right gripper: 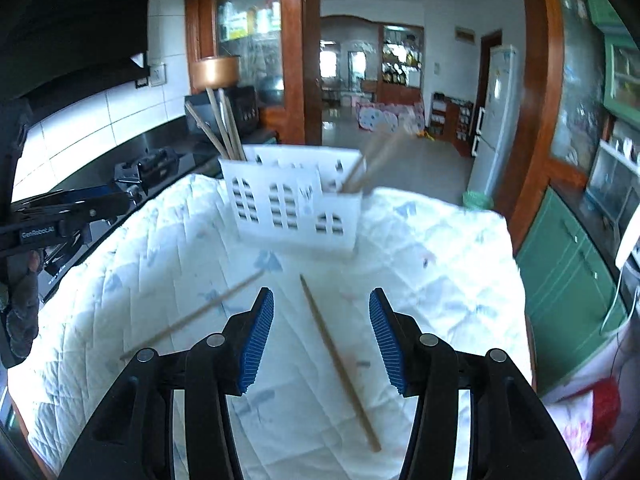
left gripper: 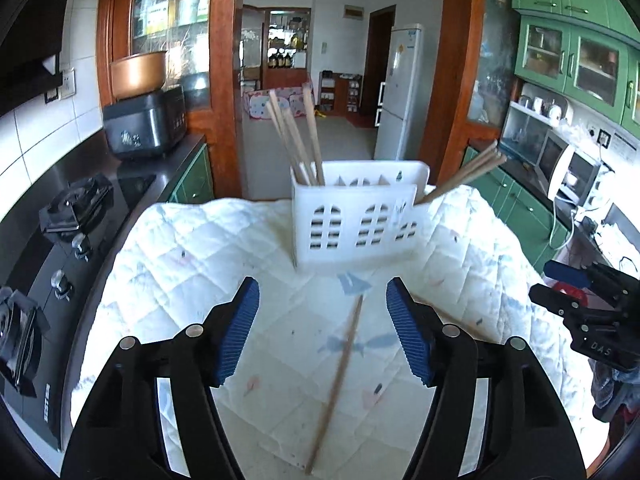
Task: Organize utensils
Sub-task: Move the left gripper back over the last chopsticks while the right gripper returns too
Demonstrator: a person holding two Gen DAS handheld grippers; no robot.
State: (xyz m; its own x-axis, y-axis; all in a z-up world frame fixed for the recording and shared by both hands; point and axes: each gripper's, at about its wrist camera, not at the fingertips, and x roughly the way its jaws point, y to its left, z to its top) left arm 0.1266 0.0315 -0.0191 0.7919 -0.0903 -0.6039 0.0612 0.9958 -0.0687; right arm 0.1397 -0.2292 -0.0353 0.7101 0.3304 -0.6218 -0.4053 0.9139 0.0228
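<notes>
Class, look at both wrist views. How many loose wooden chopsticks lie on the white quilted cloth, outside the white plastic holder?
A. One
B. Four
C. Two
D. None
C. The right wrist view shows two thin wooden chopsticks flat on the white quilted cloth: one chopstick between the open right gripper fingers, another chopstick off to the left, both in front of the white plastic holder.

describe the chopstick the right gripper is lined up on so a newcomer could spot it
On the white quilted cloth, in front of the white holder, two chopsticks lie loose. The target chopstick lies between the open right gripper's pads, thin tip toward the holder. The other chopstick lies further left, outside them.
</notes>
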